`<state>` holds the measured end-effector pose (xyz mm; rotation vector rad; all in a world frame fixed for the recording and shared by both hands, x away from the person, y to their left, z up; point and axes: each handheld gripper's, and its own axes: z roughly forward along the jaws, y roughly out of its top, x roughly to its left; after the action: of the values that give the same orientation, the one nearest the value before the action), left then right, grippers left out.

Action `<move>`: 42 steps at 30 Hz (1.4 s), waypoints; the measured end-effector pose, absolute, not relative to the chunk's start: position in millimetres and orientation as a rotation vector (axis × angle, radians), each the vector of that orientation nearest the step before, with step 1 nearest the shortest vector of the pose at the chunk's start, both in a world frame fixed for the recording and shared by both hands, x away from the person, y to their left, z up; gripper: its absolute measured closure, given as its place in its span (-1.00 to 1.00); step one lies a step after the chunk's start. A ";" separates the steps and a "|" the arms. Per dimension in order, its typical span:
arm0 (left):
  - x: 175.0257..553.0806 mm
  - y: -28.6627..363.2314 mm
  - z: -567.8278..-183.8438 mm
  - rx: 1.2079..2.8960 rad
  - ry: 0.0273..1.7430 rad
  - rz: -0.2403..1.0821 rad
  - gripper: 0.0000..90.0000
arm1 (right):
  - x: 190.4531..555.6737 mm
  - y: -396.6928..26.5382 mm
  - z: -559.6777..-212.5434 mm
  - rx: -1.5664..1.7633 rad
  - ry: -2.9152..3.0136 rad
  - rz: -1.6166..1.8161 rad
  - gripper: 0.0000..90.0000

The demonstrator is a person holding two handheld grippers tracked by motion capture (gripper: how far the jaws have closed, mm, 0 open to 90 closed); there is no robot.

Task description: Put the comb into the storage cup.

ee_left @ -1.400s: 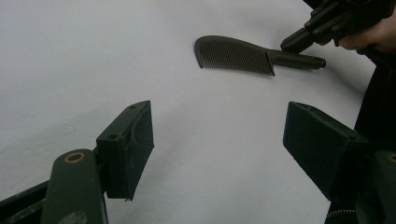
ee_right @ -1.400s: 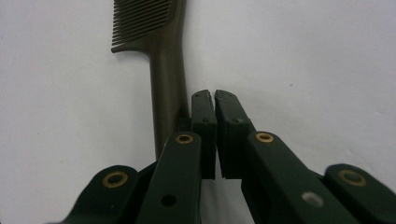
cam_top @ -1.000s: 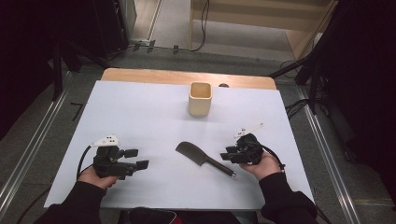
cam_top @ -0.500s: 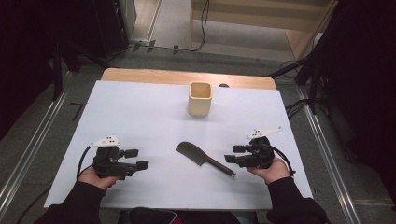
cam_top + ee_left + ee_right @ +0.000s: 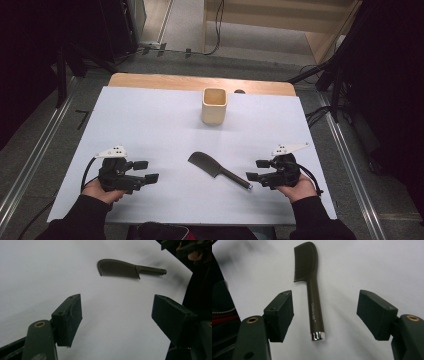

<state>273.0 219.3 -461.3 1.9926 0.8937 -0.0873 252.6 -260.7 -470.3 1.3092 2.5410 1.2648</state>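
Observation:
A dark brown comb lies flat on the white table cover, teeth end toward the far left, handle toward the near right. My right gripper is open just right of the handle's silver tip; in the right gripper view the comb lies between and beyond the jaws, its tip level with the pads. My left gripper rests open at the near left, well apart from the comb, with nothing between its jaws.
A beige square cup stands upright at the far middle of the table. The wooden table edge shows beyond the white cover. Cables and dark stands surround the table on the floor.
My right gripper has drawn back to the right, away from the comb's handle, and now sits just off its tip. The comb and left gripper stayed put.

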 end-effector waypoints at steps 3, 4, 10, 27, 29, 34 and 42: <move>272.9 218.7 -460.9 1.994 0.886 -0.090 -0.44 | 248.2 -263.5 -472.4 1.319 2.528 1.263 -0.40; 273.0 218.5 -460.8 1.995 0.882 -0.090 -0.44 | 247.3 -264.3 -472.8 1.323 2.529 1.255 -0.40; 274.2 218.0 -460.6 1.992 0.880 -0.088 -0.44 | 246.9 -266.6 -474.6 1.337 2.518 1.256 -0.40; 276.5 216.2 -460.8 1.998 0.881 -0.086 -0.44 | 250.8 -260.6 -469.0 1.309 2.520 1.287 -0.41; 276.6 216.2 -460.7 1.997 0.882 -0.086 -0.44 | 251.2 -257.9 -466.6 1.300 2.518 1.299 -0.41; 277.4 216.7 -461.0 1.993 0.886 -0.084 -0.44 | 253.9 -249.5 -462.7 1.279 2.529 1.307 -0.43; 277.6 216.6 -461.2 1.996 0.884 -0.087 -0.44 | 256.8 -240.0 -462.8 1.246 2.541 1.332 -0.45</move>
<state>277.6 216.6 -461.2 1.9955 0.8836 -0.0868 256.8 -240.0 -462.8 1.2455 2.5413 1.3316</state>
